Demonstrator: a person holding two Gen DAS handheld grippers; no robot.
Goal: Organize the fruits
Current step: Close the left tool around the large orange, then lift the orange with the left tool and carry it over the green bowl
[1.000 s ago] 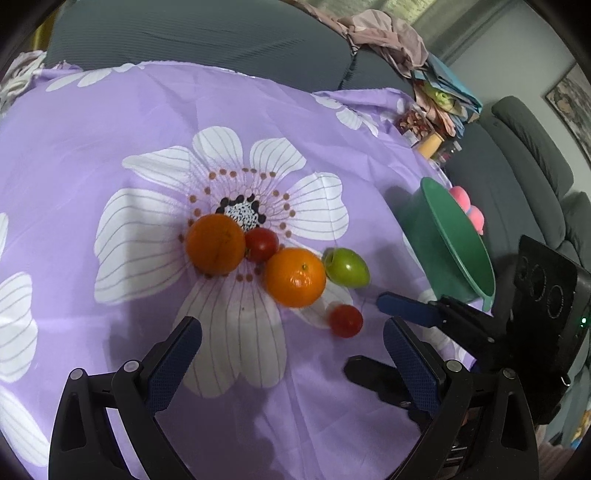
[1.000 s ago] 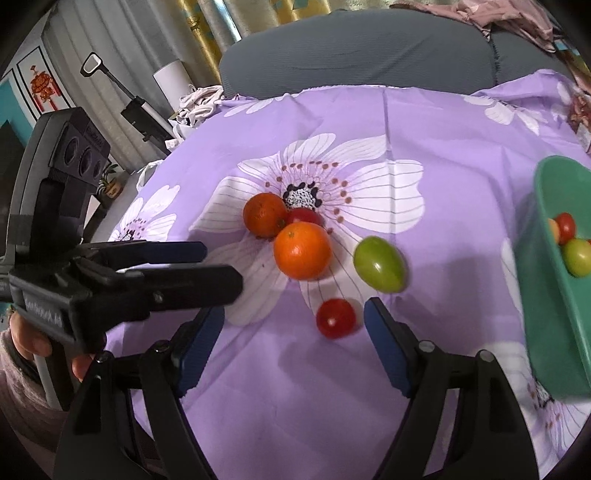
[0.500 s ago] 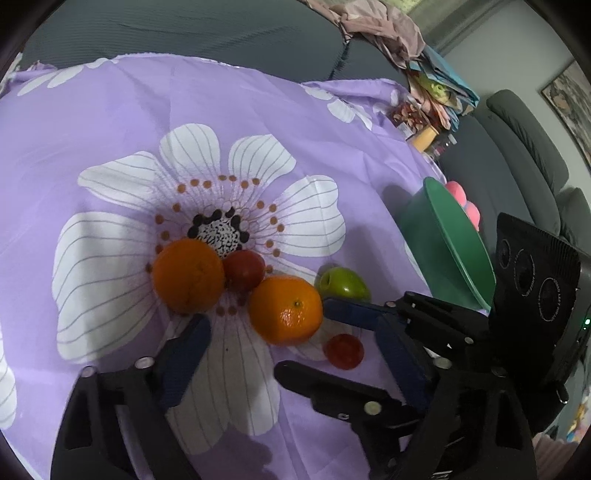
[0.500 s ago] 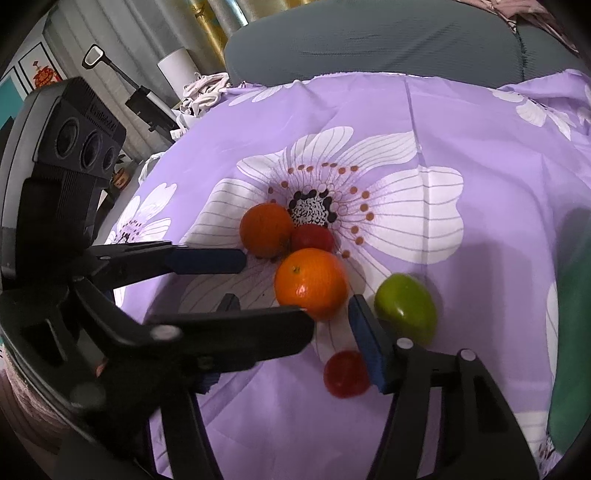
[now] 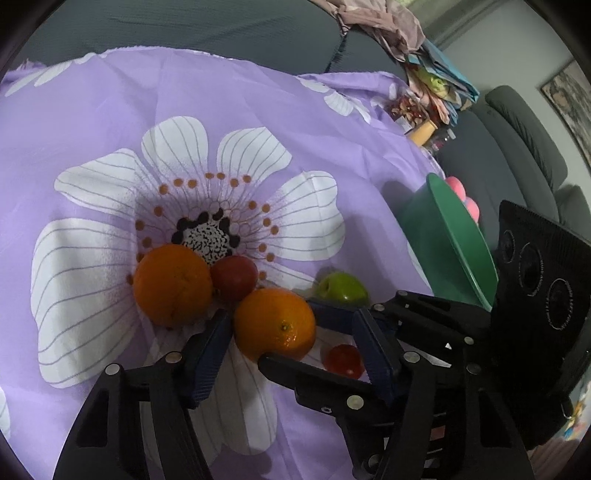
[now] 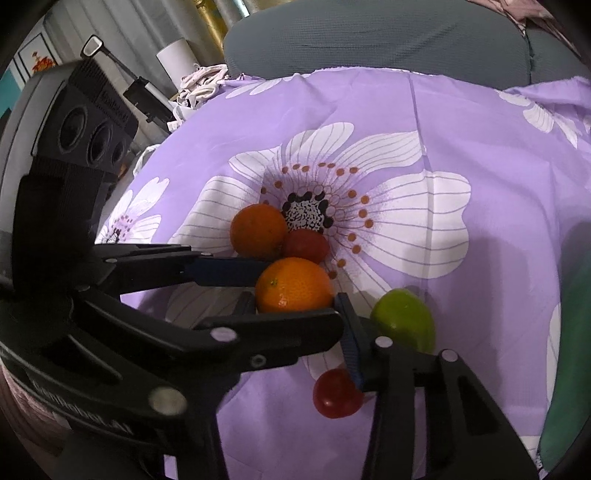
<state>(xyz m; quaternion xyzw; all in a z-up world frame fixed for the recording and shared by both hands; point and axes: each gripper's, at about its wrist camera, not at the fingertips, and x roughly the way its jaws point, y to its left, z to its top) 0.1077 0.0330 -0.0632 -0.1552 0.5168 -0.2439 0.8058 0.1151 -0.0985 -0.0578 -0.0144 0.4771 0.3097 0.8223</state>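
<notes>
A purple cloth (image 5: 92, 122) printed with large white flowers is spread over the tabletop, and the fruit is gathered near the dark centre of one flower. Two oranges are seen there: the far orange (image 5: 172, 285) lies touching a red tomato (image 5: 234, 277), and the near orange (image 5: 275, 324) lies just in front of both. A green fruit (image 5: 343, 288) rests to the right of the near orange, and a small red tomato (image 5: 344, 360) lies in front of it, apart from the rest.

The left claw (image 5: 291, 350) is set around the near orange. Its jaws are closing; the left pad is seen at the orange's side, while the right pad stands apart from it, beside the small red tomato, so the orange is between the jaws but not yet pressed on both sides.

The right claw (image 6: 295, 325) reaches in from the right in the left wrist view and crosses the left claw. Its jaws are also closing. In the right wrist view its right pad is seen between the near orange (image 6: 294, 285) and the green fruit (image 6: 404, 319), with the small red tomato (image 6: 337, 393) just beside that pad lower down. Its left finger is largely hidden behind the left claw's arm, and whether anything is pressed cannot be told.

A green bowl (image 5: 458, 254) stands at the right edge of the cloth, with pink round things showing past its rim. A grey sofa (image 5: 184, 26) is seen behind the tabletop.
</notes>
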